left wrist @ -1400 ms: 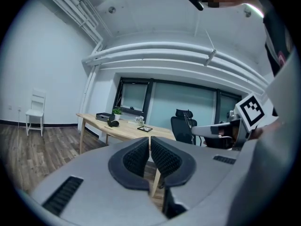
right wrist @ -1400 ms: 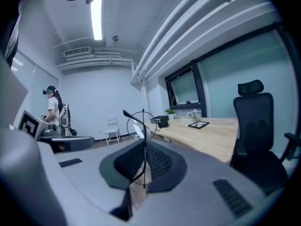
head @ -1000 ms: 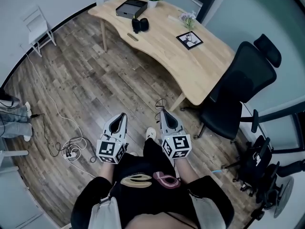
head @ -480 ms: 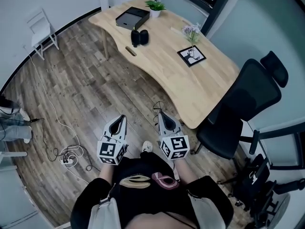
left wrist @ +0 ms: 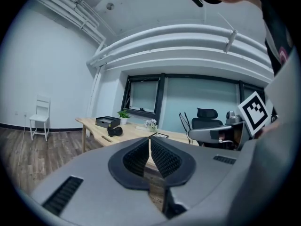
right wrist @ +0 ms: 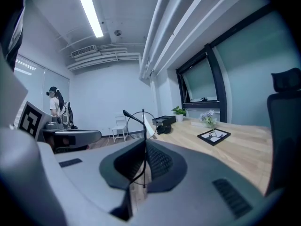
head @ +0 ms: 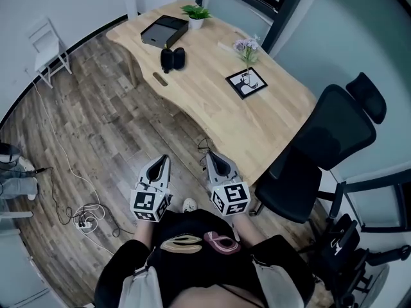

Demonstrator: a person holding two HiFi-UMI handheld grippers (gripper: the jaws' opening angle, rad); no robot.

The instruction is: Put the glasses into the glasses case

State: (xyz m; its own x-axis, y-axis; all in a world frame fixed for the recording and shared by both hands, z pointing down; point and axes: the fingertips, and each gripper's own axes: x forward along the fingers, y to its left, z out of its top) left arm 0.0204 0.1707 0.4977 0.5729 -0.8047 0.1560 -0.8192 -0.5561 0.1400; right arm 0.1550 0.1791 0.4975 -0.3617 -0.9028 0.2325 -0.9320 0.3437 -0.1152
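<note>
The right hand-held gripper (right wrist: 145,142) is clenched on the glasses (right wrist: 141,124). Its pads pinch the thin wire frame beside one round lens, which stands up past the jaw tips, and a temple arm curves off to one side. The left hand-held gripper (left wrist: 149,141) is closed with nothing between its jaws. Both hang over the wooden floor (head: 96,127), short of the worktop's (head: 212,108) near edge. Toward the worktop's far left corner lies a dark rounded thing (head: 172,58), probably the glasses case, just in front of a flat black box (head: 164,31). A framed picture (head: 246,82) sits near the middle.

The glasses look light and springy, and I judge them easily bent, with lenses that would scratch or smudge. The best hold is likely on the frame near the bridge or a hinge, never on the glass, and with mild pressure. Thin wire may swivel between the pads, so a level, gentle lowering into the case seems wise.
</note>
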